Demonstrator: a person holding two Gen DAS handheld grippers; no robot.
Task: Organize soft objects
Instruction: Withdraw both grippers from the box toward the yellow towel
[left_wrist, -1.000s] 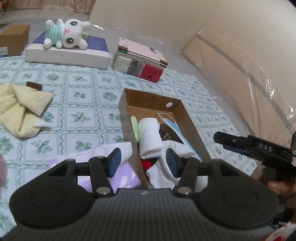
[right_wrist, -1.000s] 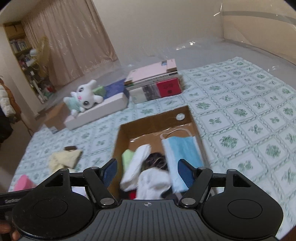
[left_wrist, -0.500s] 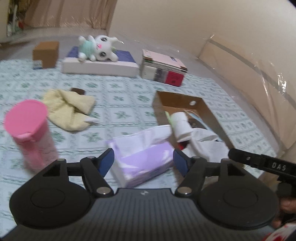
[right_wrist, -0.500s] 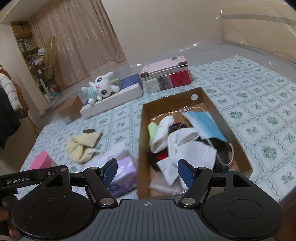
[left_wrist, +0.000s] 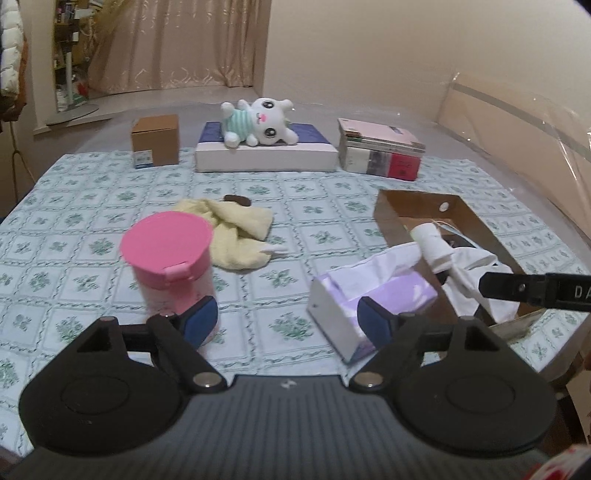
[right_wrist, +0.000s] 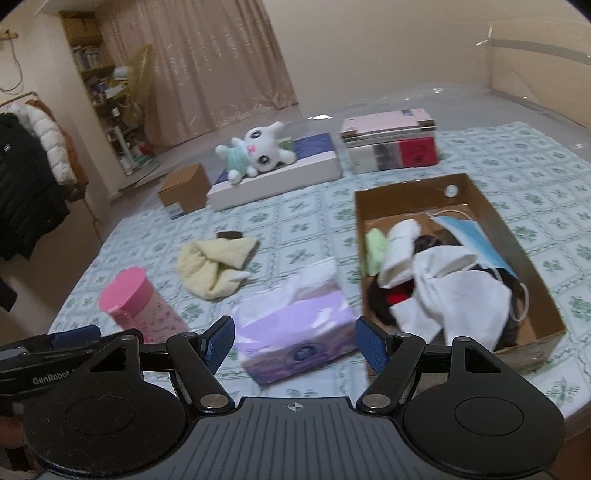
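The cardboard box (right_wrist: 461, 186) at the right holds several soft things: white cloths (right_wrist: 454, 288), a blue face mask (right_wrist: 469, 236), a green cloth (right_wrist: 375, 251). A yellow towel (left_wrist: 240, 236) lies crumpled mid-table, and a white plush bunny (left_wrist: 258, 125) lies on a flat white box at the back. My left gripper (left_wrist: 288, 321) hovers over the near cloth between a pink canister (left_wrist: 170, 266) and a purple tissue box (left_wrist: 369, 299); its jaws are opening with nothing between them. My right gripper (right_wrist: 295, 345) stands open and empty, just short of the tissue box (right_wrist: 295, 325).
A small brown carton (left_wrist: 155, 140) and a stack of books (left_wrist: 380, 151) stand at the back. A small dark object (left_wrist: 238, 199) lies by the towel. The table's near edge is close below both grippers. Coats hang at the far left (right_wrist: 26, 184).
Both grippers have drawn back from the cardboard box. The left one swung leftward, bringing the pink canister and towel into view, and its jaws spread wider. The right jaws kept their width.
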